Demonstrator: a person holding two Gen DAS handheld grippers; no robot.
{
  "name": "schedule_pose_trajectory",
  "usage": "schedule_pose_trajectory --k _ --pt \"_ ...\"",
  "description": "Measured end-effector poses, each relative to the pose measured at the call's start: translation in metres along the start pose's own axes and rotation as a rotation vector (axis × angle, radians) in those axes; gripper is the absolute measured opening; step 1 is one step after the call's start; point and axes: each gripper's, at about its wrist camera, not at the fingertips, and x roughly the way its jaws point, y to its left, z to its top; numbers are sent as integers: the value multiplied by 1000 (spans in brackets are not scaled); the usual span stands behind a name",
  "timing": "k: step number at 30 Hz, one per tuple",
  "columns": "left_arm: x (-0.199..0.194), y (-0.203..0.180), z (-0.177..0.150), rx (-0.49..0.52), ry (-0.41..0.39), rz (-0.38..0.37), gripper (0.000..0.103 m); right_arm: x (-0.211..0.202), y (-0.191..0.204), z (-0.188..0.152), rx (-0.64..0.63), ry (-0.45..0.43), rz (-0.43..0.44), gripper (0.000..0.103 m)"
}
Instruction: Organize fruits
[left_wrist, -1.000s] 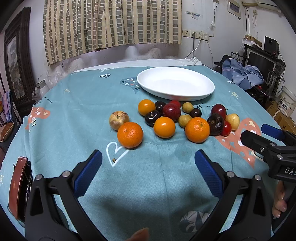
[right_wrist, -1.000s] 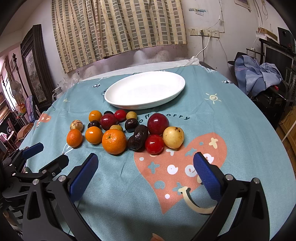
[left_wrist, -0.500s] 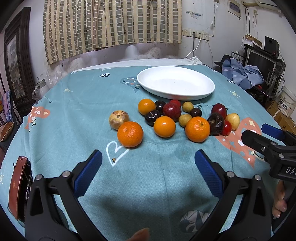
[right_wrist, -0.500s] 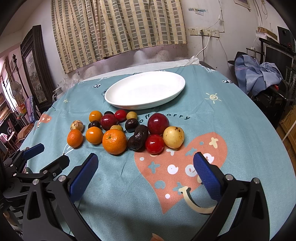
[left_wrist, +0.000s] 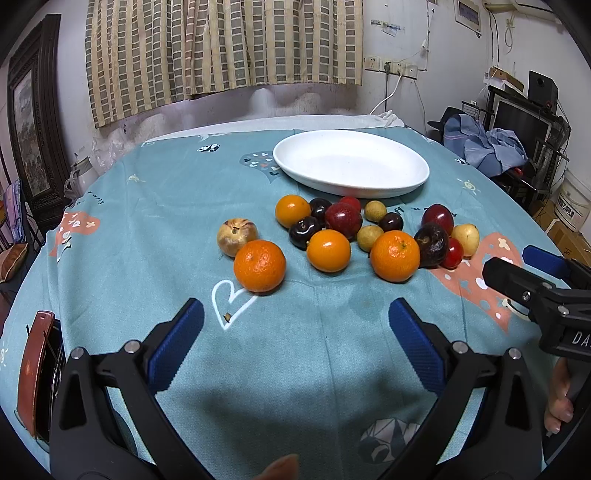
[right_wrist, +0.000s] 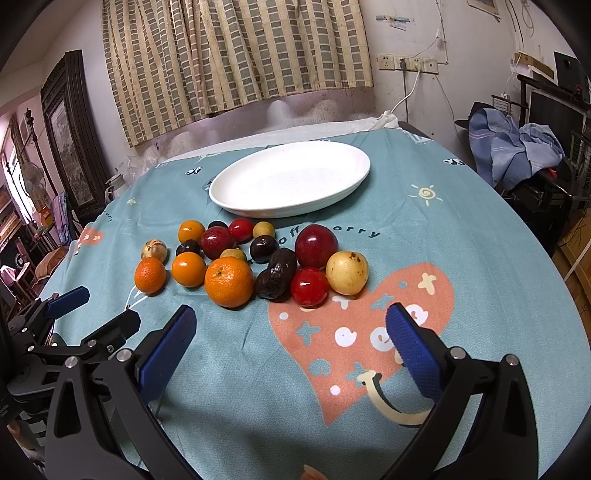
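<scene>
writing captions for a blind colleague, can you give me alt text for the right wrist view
The open right gripper hovers empty above a teal tablecloth, facing a cluster of oranges, plums, red and yellow fruits on the cloth. Behind them sits an empty white oval plate; the left gripper, also open, shows at the lower left.

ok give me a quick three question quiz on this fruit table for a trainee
1. True or false: the oval white plate already holds fruit.
2. Multiple choice: the pale yellow round fruit at the right end of the cluster touches a) the shiny red round fruit b) the plate c) the teal patterned tablecloth's edge.
3. Fill in: both the left hand-held gripper and the right hand-held gripper are ____.

Key: 1 false; 2 a; 3 open
</scene>
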Motion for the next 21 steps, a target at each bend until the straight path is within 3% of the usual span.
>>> schedule_pose_trajectory --k 10,15,21 --pt "10 -3 -11 4 16 11 101 -2 2 -1 1 5 2 102" --pt "30 15 -11 -68 117 13 101 4 -1 -3 10 38 21 102" --pt "57 54 -16 -234 250 -79 101 26 -12 -3 -40 183 2 102"
